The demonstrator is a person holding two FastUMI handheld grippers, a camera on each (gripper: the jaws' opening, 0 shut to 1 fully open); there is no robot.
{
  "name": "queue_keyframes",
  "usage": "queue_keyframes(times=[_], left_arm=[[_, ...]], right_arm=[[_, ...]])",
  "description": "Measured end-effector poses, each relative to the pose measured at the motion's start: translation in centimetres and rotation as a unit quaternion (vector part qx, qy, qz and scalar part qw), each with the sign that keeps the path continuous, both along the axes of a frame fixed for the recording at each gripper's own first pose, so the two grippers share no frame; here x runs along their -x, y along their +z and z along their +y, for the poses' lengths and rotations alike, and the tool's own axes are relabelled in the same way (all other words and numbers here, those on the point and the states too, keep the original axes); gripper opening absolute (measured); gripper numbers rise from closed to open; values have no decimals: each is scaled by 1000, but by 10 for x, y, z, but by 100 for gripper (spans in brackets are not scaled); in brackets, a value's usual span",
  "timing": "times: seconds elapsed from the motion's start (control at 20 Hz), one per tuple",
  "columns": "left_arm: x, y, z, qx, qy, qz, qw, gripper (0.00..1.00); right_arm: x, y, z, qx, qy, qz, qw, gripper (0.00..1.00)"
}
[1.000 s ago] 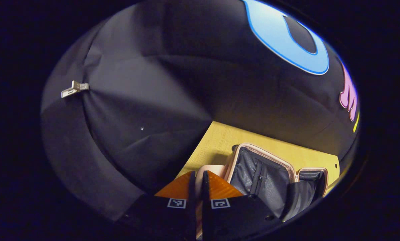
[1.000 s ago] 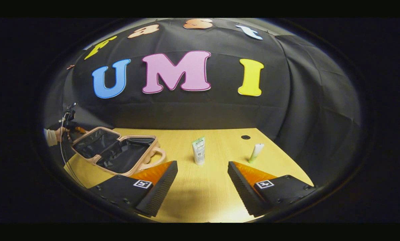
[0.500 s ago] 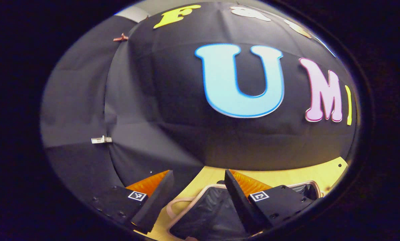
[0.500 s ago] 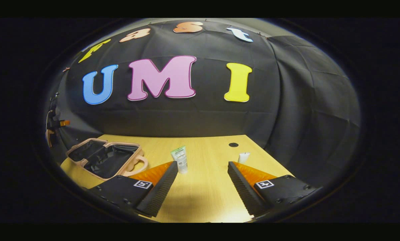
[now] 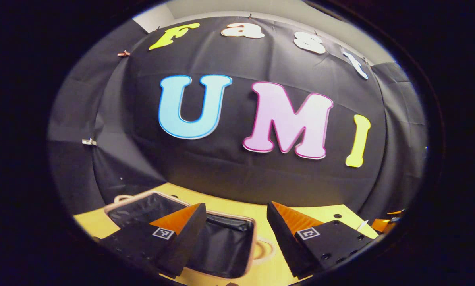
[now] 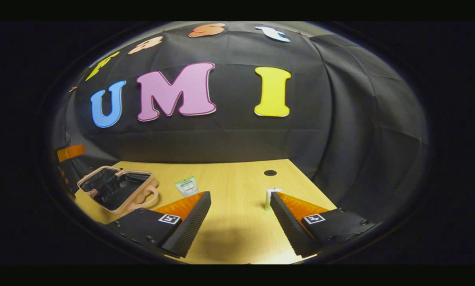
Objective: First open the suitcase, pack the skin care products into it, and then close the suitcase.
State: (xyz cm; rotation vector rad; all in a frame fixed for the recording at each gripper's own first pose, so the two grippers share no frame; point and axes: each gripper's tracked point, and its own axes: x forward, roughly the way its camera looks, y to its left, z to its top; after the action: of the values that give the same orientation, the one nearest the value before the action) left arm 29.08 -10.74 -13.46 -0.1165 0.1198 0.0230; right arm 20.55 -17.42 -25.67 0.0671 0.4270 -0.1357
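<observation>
Suitcase lies open at the left side of the desk, its dark lining showing. In the left gripper view the left gripper hangs over it, fingers wide and holding nothing. The right gripper is spread wide too, above bare desk, with a green-labelled tube near its left finger and a white tube just beside its right finger

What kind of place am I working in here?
Likely a staged recording booth, not a home: black cloth walls, one wooden table, and on it only an open suitcase and two tubes.
</observation>
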Motion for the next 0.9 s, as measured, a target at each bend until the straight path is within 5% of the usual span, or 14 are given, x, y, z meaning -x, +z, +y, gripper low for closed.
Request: queue_keyframes(times=[0.4, 0.75, 0.9], left_arm=[[-55, -164, -162, -63, -151, 116, 980, 96], [-97, -195, -225, -110, -201, 164, 959, 95], [-99, -200, -229, -132, -184, 178, 958, 75]], right_arm=[[-30, -81, -54, 2, -32, 39, 999, 97], [-62, -136, -67, -28, -62, 64, 996, 97], [-78, -149, -70, -32, -73, 64, 995, 97]])
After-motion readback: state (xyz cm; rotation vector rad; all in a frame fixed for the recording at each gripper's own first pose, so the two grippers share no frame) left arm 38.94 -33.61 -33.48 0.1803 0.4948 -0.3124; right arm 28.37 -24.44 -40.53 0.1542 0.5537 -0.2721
